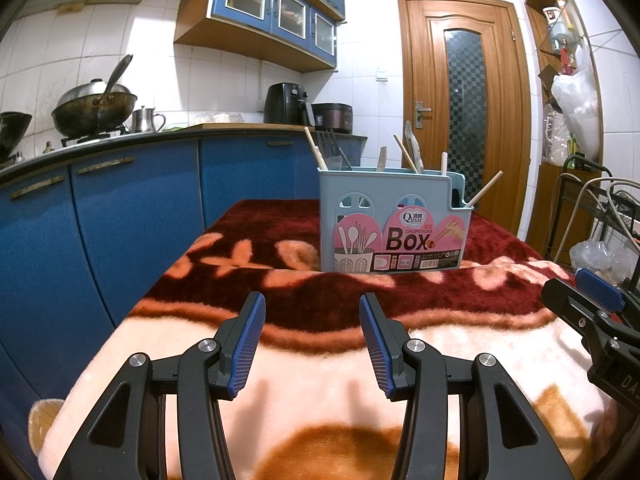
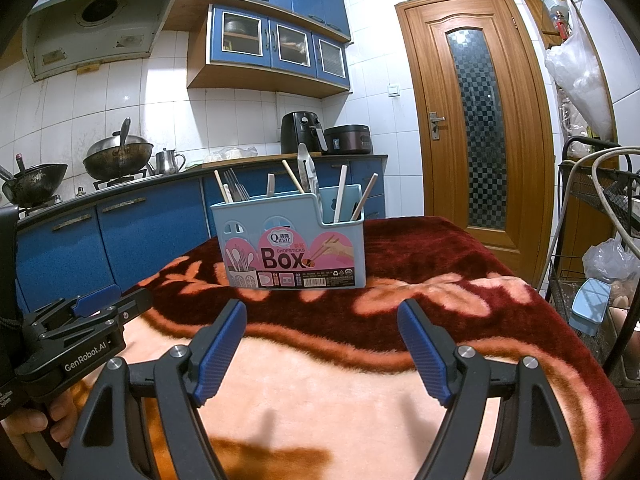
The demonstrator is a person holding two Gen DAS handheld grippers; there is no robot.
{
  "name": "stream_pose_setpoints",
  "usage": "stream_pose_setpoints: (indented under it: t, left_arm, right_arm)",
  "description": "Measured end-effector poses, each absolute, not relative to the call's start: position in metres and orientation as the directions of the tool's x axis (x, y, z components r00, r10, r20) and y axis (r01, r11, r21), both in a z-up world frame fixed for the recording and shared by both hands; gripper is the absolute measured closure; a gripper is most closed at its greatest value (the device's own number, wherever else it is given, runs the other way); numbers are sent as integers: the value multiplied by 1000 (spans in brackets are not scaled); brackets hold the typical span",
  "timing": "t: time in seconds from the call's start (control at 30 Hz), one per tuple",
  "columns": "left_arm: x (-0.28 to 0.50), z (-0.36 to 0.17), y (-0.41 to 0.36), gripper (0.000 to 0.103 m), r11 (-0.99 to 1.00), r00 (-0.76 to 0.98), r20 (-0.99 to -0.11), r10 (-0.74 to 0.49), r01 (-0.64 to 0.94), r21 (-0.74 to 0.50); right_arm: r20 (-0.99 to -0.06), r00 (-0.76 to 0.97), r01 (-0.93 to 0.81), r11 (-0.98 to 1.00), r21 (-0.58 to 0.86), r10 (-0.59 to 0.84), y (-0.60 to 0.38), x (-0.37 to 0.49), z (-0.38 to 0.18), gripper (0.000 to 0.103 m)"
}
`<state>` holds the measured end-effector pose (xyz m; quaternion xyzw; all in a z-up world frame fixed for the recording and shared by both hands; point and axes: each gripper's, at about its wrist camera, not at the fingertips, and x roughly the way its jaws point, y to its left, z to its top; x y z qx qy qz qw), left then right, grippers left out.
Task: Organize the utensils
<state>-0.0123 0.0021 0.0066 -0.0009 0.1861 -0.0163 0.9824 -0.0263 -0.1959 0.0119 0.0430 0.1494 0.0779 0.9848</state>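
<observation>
Both of my grippers hang over the blanket-covered counter (image 1: pixel 320 392) with nothing between their blue pads. My left gripper (image 1: pixel 312 344) sits at bottom centre of its view, jaws about half apart; my right gripper (image 2: pixel 322 350) stands wider, also empty. In the right wrist view a hand (image 2: pixel 28 428) shows at lower left. Upright at mid-frame, well beyond both, the light blue chopsticks box (image 1: pixel 390 220) rests on the blanket's dark red part. Chopsticks (image 2: pixel 291 177), forks (image 2: pixel 236 186) and a knife (image 2: pixel 306 172) stick up from its compartments.
</observation>
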Motion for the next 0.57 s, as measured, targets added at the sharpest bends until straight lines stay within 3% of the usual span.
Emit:
stream_pose_setpoints:
  t: [0.57]
  left_arm:
    - [-14,8,1,53,999,930,-367,-32,31,-8]
  right_arm:
    - [-288,943,-140,984,108,166,-196,-26,12,23]
